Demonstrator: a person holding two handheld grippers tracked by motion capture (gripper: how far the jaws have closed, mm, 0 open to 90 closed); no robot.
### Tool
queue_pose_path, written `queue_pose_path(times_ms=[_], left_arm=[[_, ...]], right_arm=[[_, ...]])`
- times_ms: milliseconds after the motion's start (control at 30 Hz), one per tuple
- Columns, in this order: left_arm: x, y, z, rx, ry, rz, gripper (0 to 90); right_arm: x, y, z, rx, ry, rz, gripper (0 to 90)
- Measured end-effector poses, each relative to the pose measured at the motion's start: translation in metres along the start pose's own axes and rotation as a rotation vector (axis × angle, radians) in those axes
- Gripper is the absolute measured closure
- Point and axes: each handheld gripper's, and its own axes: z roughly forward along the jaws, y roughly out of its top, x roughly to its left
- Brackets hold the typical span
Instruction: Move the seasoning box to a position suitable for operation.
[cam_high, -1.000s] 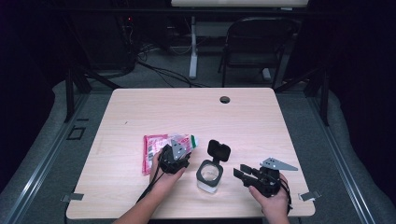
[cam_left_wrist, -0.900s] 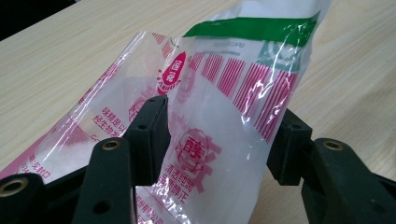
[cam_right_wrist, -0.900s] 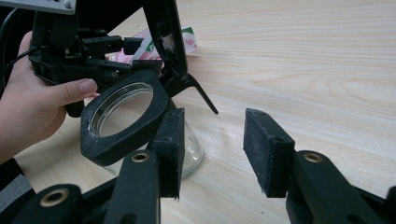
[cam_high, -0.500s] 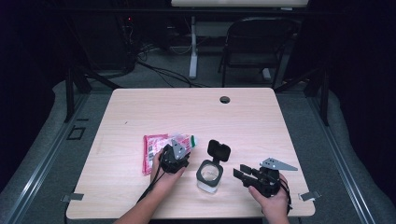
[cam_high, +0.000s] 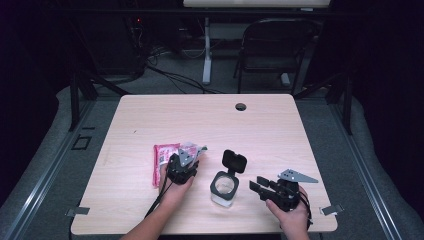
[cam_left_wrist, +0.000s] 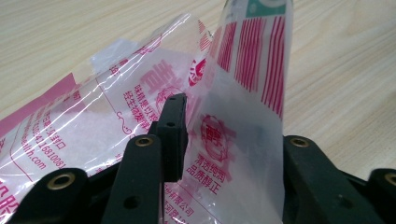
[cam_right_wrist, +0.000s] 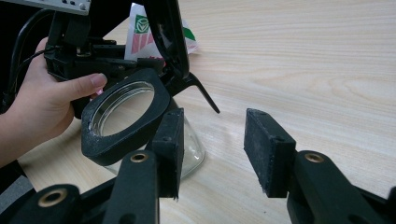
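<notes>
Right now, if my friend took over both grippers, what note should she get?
Left gripper: jaws around the upturned edge of the bag; whether they pinch it, I cannot tell. The rest of the bag lies flat on the table.
Right gripper: open and empty, just right of the jar.
Jar: upright between the grippers, flip lid open.
Done: lid is open.
Left, probably: lift the bag and get its contents into the jar.

Left gripper (cam_high: 187, 159) low over table, jaws closed, held in left hand (cam_high: 176, 186). Right gripper (cam_high: 261, 186) jaws spread apart, empty, held in right hand (cam_high: 289, 207) near table edge.
</notes>
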Motion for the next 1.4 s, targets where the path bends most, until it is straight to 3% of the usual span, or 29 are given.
queue_pose_path(times_ms=[800, 1100, 1200, 1400], left_arm=[[0.020, -0.002, -0.003, -0.018, -0.066, -0.107, 88.6], [0.025, 0.001, -0.013, -0.036, -0.091, -0.095, 90.0], [0.027, 0.004, -0.022, -0.045, -0.091, -0.078, 90.0], [0.037, 0.008, -0.036, -0.060, -0.102, -0.104, 90.0]], right_arm=[[0.001, -0.001, 0.002, 0.014, -0.005, -0.004, 58.0], [0.006, 0.005, 0.003, 0.034, 0.003, -0.008, 57.1], [0.013, 0.013, 0.002, 0.043, 0.037, -0.032, 56.9], [0.025, 0.020, -0.001, 0.109, 0.064, -0.069, 56.9]])
